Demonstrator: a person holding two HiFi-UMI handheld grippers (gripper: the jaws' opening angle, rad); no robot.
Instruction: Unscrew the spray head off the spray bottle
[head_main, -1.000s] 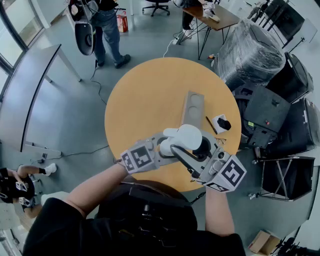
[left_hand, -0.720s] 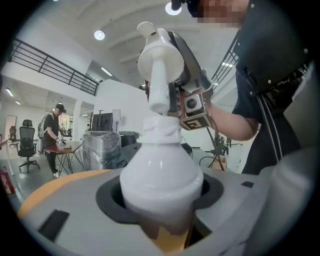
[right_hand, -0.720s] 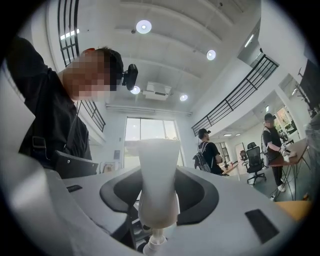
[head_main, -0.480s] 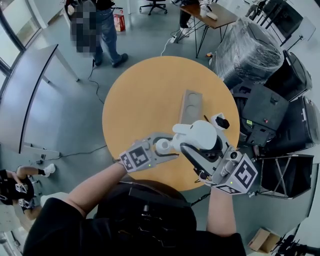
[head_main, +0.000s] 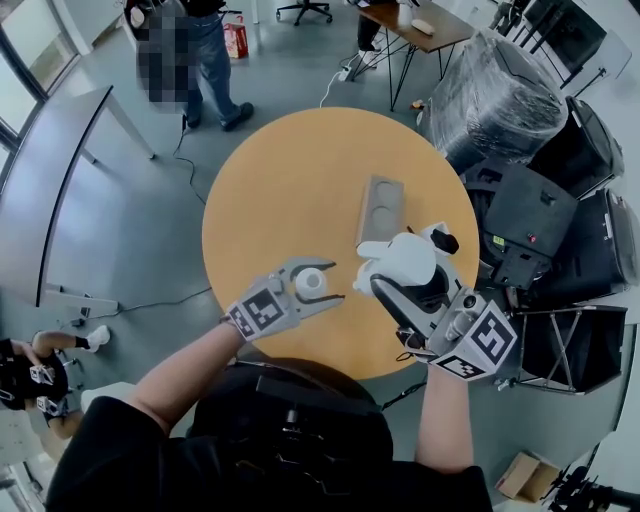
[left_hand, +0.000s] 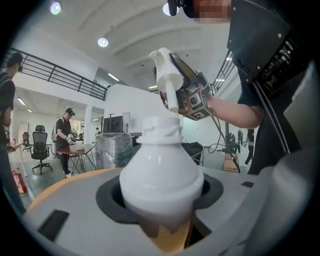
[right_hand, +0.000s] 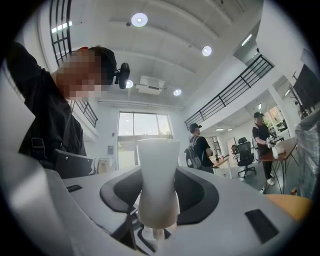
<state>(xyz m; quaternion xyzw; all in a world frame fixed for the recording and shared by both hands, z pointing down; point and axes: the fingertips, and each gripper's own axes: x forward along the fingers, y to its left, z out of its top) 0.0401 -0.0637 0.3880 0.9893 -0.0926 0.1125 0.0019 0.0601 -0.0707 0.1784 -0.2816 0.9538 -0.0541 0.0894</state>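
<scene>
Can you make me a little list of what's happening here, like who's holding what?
left gripper: fingers shut on the bottle
right gripper: fingers shut on the spray head
spray head: off the bottle, held apart from it
neck: bare, threads showing
table: round, yellowish
tray: grey, on the table, two round hollows, both empty

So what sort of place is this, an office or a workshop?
Probably an open-plan office or lab hall: a desk and office chair, a railed upper gallery overhead, and plastic-wrapped equipment beside the round table.
</scene>
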